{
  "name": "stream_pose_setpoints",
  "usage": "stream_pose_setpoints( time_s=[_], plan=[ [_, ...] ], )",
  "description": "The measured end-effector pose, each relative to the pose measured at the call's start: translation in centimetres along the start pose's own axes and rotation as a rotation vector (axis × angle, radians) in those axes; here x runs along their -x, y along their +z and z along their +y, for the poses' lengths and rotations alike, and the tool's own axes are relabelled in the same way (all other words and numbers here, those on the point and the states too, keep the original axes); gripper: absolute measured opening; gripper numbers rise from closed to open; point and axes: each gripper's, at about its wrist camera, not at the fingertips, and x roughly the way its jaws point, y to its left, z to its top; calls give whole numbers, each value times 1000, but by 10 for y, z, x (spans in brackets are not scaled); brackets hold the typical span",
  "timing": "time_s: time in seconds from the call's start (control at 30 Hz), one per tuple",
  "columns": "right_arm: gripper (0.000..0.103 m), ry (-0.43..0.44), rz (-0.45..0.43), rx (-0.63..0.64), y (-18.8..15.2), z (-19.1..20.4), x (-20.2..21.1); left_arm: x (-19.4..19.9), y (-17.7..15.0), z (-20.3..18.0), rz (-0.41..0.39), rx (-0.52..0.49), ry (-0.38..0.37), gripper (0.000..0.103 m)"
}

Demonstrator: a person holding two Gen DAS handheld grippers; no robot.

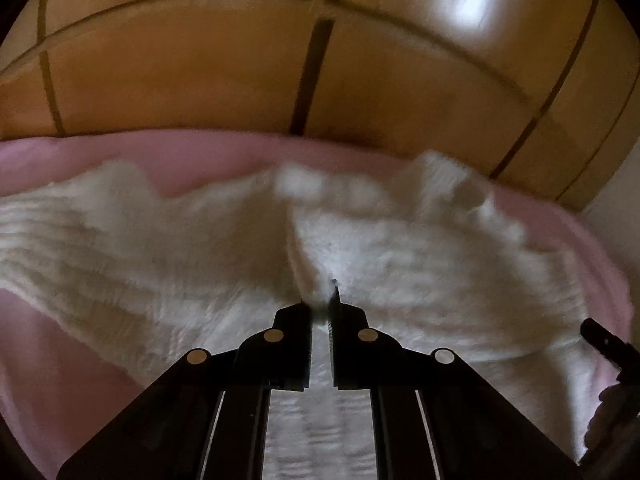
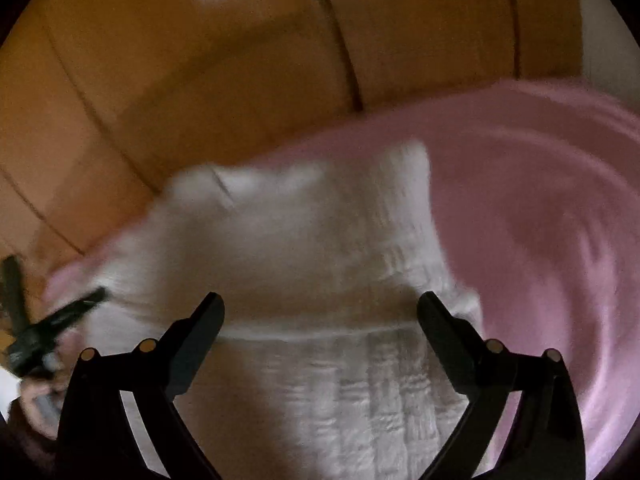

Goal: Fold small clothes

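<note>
A thin ridge of the white garment (image 1: 400,264) is pinched just ahead of the left gripper (image 1: 320,312); it may slip out if pulled. The right gripper (image 2: 320,312) is held wide above the cloth, empty.

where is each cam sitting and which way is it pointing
Left wrist: sits on the left tool, looking forward and down over its shut fingers pinching a fold of the white garment.
Right wrist: sits on the right tool, open, over the same garment; a hand shows at far left.
Shared: garment, pink sheet, wooden wardrobe; each sees the other tool.
</note>
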Motion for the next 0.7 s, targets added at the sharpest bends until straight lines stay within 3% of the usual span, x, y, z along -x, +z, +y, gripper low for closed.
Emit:
stream_pose_setpoints(
  time_s=[0.03, 0.1, 0.13, 0.17, 0.23, 0.4, 0.57, 0.7],
  plan=[
    [97, -25, 22, 14, -8, 0, -12, -3, -4, 2, 3, -8, 4, 7],
    [99, -65, -26, 70, -16, 8, -13, 1, -11, 5, -21, -9, -5, 13],
    [101, -80, -31, 84, -19, 11, -13, 6, -14, 8, -21, 4, -12, 29],
    [101, -94, -31, 92, -21, 14, -13, 10, -17, 12, -20, 21, -22, 55],
    [101, -121, -34, 91, -22, 18, -8, 22, -23, 22, -38, 65, -55, 76],
    [101, -106, -80, 124, -40, 34, 18, 61, -43, 61, -98, 171, -100, 76],
    [101, -87, -75, 260, -82, 71, 24, 96, -69, 145, -108, 420, -160, 76],
    [101, -161, -83, 340, -104, 91, 13, 112, -83, 210, -103, 572, -110, 57]
  ],
)
